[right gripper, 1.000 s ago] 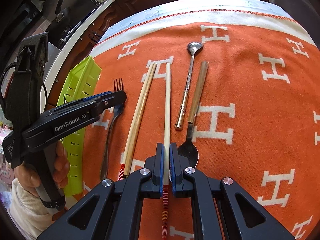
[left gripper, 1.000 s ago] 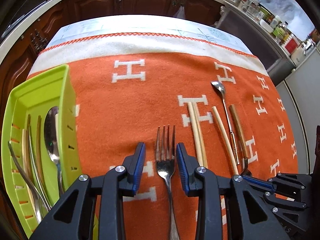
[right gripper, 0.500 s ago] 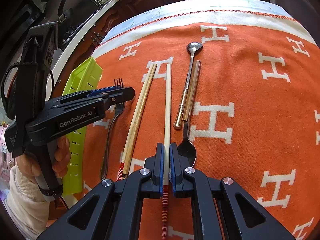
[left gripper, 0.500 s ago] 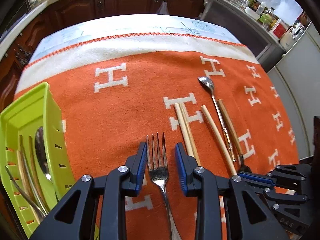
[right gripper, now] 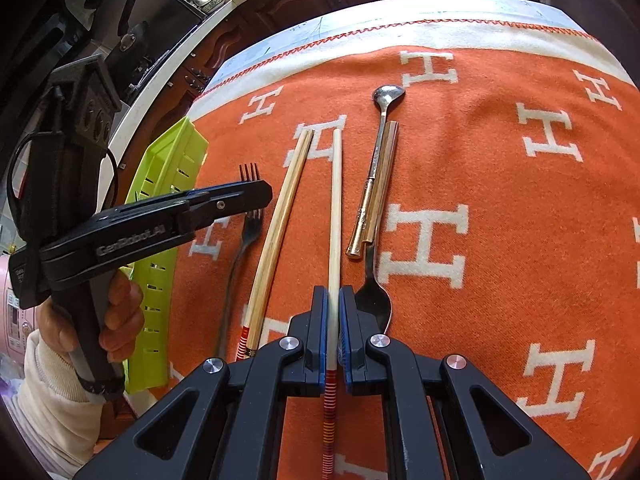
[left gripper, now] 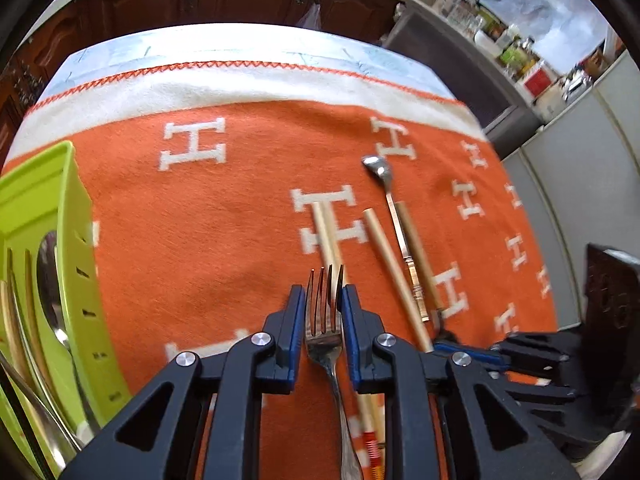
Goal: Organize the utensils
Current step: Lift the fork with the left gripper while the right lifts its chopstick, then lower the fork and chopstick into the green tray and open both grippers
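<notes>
My left gripper (left gripper: 323,300) has closed on the metal fork (left gripper: 325,320), its jaws touching both sides of the fork head; the fork (right gripper: 246,216) also shows in the right wrist view under the left gripper (right gripper: 256,196). My right gripper (right gripper: 333,300) is shut on a single bamboo chopstick (right gripper: 335,208) lying on the orange cloth. A pair of chopsticks (right gripper: 280,220) lies between fork and single chopstick. A small metal spoon (right gripper: 378,148) and a wooden-handled spoon (right gripper: 376,264) lie to the right.
A lime green utensil tray (left gripper: 60,248) stands at the left with spoons and other utensils in it; it also shows in the right wrist view (right gripper: 160,216). The orange blanket (right gripper: 500,200) covers the table. Kitchen counters ring the table.
The left gripper's jaws have narrowed from wide open onto the fork head and moved slightly forward. The right gripper stays shut on the chopstick. The two spoons lie closer together.
</notes>
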A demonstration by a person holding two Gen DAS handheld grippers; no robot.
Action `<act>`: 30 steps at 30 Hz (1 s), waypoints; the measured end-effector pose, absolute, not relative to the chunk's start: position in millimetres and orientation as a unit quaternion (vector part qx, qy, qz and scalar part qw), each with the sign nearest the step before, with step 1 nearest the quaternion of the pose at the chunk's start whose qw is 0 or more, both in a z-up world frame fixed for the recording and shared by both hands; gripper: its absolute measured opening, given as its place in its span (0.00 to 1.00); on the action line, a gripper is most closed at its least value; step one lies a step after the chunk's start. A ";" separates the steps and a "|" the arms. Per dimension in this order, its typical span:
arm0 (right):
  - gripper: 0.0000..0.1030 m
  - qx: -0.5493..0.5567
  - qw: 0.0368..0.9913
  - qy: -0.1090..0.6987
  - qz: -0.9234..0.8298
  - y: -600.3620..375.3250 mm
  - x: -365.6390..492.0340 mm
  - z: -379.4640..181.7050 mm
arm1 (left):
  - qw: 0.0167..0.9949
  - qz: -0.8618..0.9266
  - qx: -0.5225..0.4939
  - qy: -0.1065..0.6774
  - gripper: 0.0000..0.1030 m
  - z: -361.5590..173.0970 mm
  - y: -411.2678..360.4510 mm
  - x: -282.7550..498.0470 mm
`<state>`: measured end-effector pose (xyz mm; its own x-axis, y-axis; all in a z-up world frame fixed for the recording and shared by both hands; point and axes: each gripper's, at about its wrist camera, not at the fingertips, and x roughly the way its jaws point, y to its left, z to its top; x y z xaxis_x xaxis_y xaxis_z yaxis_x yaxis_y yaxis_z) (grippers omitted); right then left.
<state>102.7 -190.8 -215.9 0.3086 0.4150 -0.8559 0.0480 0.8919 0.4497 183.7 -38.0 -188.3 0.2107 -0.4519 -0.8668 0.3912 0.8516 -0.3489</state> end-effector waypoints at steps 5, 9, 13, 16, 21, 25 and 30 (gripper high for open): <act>0.05 0.198 0.785 0.576 0.115 -189.6 102.8 -215.3 | 0.769 -0.268 -0.064 0.577 0.15 -189.8 -40.1 179.4; 0.05 0.202 0.785 0.575 0.115 -188.6 103.4 -215.6 | 0.777 -0.265 -0.069 0.567 0.15 -186.2 -44.5 171.5; 0.05 0.204 0.784 0.575 0.116 -189.5 102.8 -215.8 | 0.798 -0.260 -0.061 0.540 0.15 -170.1 -44.3 164.7; 0.05 0.201 0.785 0.575 0.114 -188.4 102.1 -214.5 | 0.812 -0.261 -0.039 0.521 0.14 -159.2 -46.9 156.5; 0.05 0.204 0.791 0.566 0.108 -189.2 97.8 -207.3 | 0.818 -0.264 -0.039 0.510 0.13 -143.2 -40.6 145.8; 0.05 0.208 0.797 0.555 0.116 -188.2 93.4 -192.9 | 0.822 -0.265 -0.054 0.501 0.12 -130.6 -26.5 135.9; 0.05 0.199 0.805 0.543 0.134 -177.0 87.3 -174.2 | 0.828 -0.270 -0.063 0.487 0.02 -118.8 -12.2 119.8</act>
<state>87.3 -177.0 -174.2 0.3742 0.4317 -0.8207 0.0004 0.8850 0.4657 119.8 -12.2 -118.8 0.3805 -0.5088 -0.7722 0.3858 0.8462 -0.3674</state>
